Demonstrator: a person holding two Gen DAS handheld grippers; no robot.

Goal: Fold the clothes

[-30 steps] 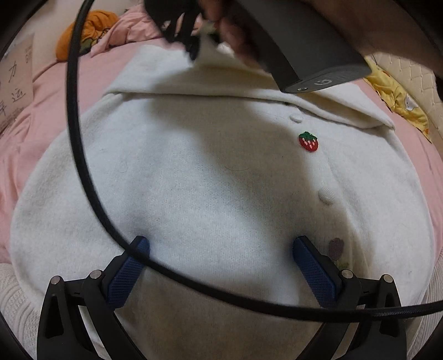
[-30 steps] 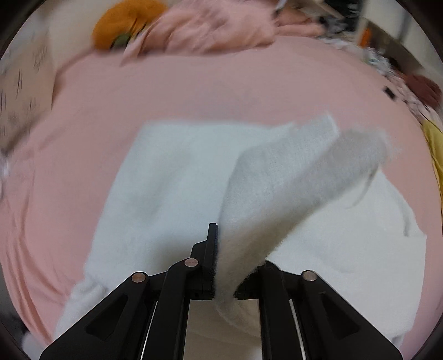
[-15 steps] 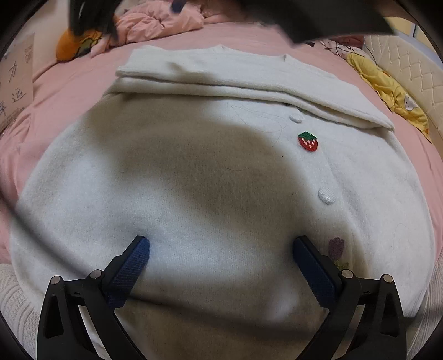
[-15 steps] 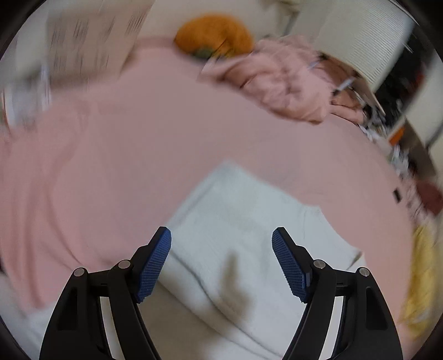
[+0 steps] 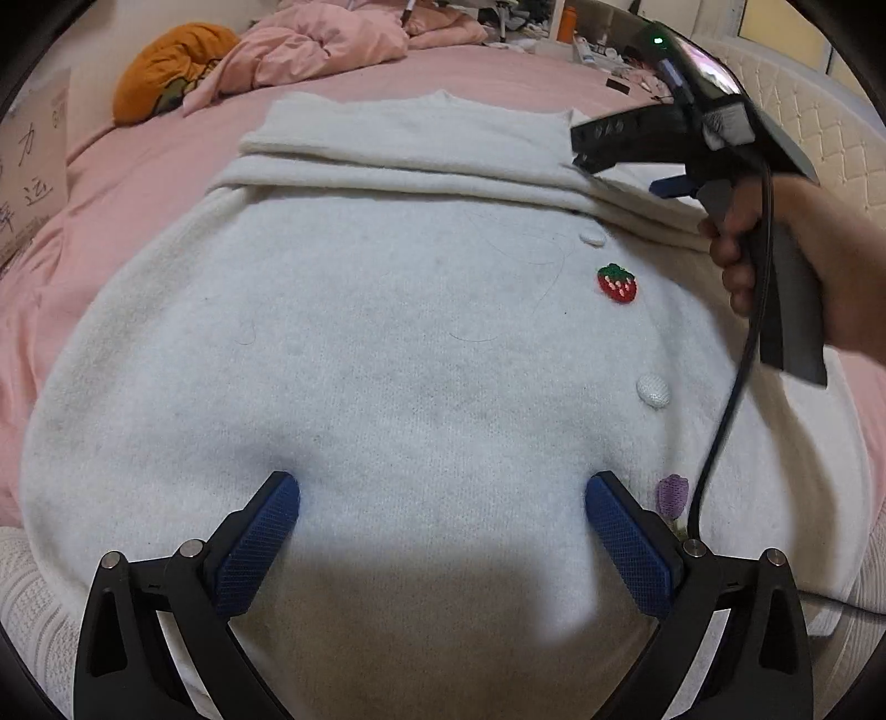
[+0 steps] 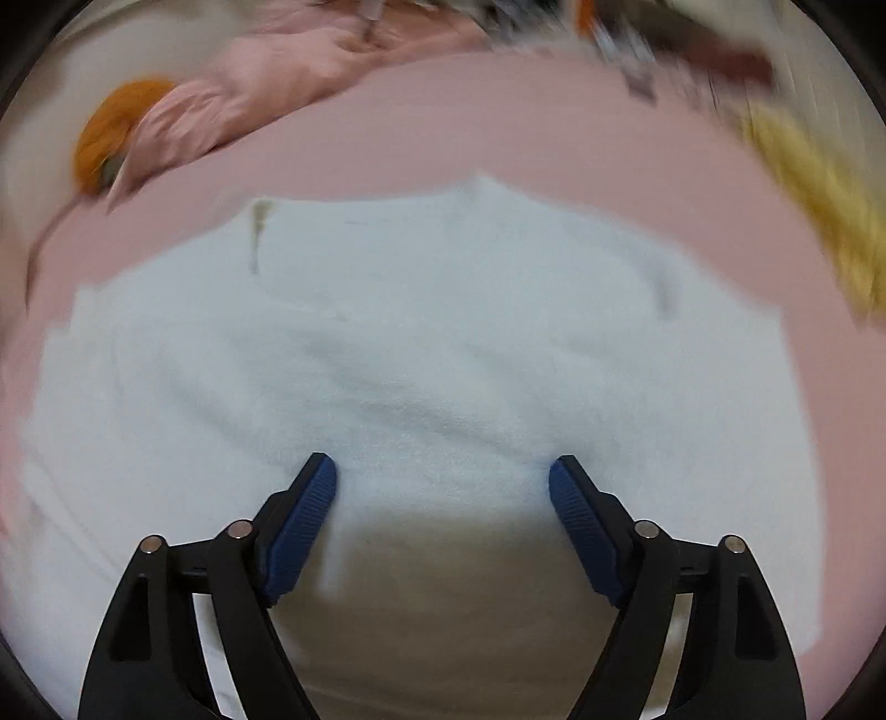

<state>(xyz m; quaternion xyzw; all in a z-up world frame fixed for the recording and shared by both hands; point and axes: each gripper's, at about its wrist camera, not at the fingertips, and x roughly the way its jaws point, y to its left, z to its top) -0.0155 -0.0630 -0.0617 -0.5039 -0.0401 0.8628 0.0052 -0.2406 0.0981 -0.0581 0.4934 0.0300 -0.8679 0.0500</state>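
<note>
Starting at the left side of the left wrist view, an orange plush toy (image 5: 171, 69) sat at the far edge of the pink bedsheet (image 5: 138, 183), with a bunched pink blanket (image 5: 315, 47) right beside it. Most of the frame was filled by the white cardigan (image 5: 387, 343), spread flat on the bed with its sleeves folded across the far end in a neat band. The left gripper (image 5: 443, 498) sat low over the near part of the cardigan, blue pads spread wide and nothing pinched between them, just knit fabric lying flat underneath. Moving right, a little strawberry patch (image 5: 617, 282) showed on the cardigan front, with a white button (image 5: 653, 390) nearer the camera and a purple patch (image 5: 673, 495) just beside the right-hand pad. Further right, the person's hand (image 5: 803, 271) held the other tool by its handle, above the cardigan's right edge, a black cable (image 5: 731, 399) trailing down from it.

The right wrist view was pretty blurry. The right gripper (image 6: 443, 482) hung over the folded white cardigan (image 6: 415, 360), its jaws opening and wide apart already, holding nothing; fabric lay below and ahead of the pads rather than clamped in them. Pink sheet (image 6: 498, 127) wrapped round the far side, and something yellow (image 6: 819, 194) smeared at the right edge, too blurred to tell what.
</note>
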